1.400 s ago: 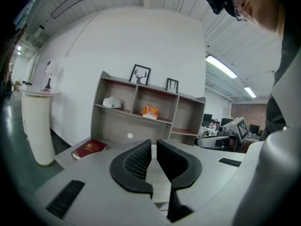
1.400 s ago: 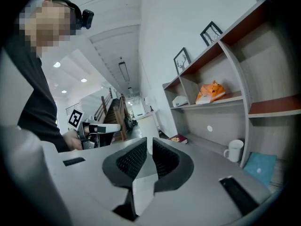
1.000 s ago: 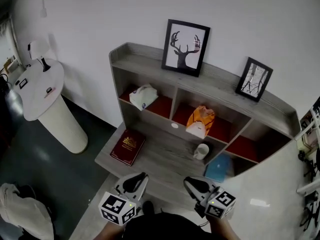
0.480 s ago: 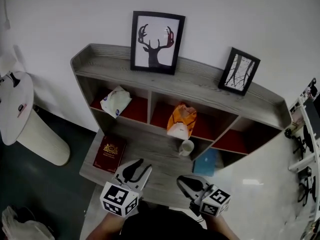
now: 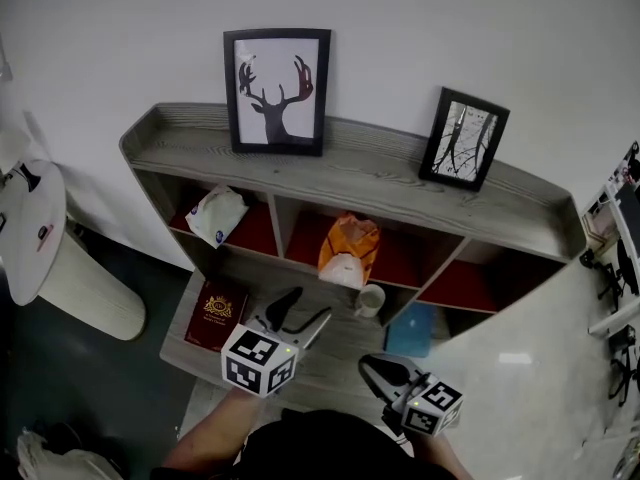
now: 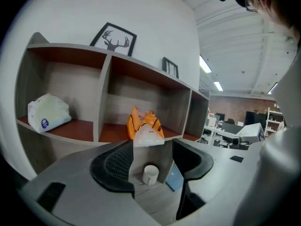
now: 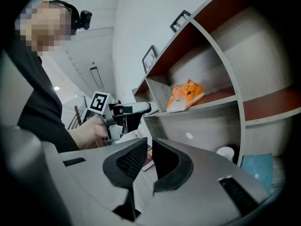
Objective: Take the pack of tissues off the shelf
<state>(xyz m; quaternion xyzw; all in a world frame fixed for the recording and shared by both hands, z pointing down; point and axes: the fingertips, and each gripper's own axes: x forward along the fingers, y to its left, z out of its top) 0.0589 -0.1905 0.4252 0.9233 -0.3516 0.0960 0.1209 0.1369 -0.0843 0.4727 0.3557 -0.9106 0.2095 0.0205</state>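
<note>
The white pack of tissues [image 5: 217,216] lies in the left compartment of the grey wooden shelf [image 5: 380,183], on its red floor. In the left gripper view the tissue pack [image 6: 47,112] sits far left of the jaws. My left gripper [image 5: 303,311] hovers over the shelf's lower ledge, short of the compartments. Its jaws have just been opening and stand open with nothing between them [image 6: 153,149]. My right gripper [image 5: 380,371] hangs back near the ledge's front edge, shut and empty [image 7: 149,147].
An orange bag [image 5: 347,250] fills the middle compartment. On the ledge are a white mug [image 5: 371,300], a red book [image 5: 216,314] and a blue book [image 5: 412,330]. Two framed pictures [image 5: 275,91] stand on top. A white pedestal table [image 5: 40,248] stands at left.
The left gripper has moved forward over the ledge toward the shelf, and its jaws have spread apart. The right gripper has shifted only a little. The head view has swung, so the shelf sits more centred.
</note>
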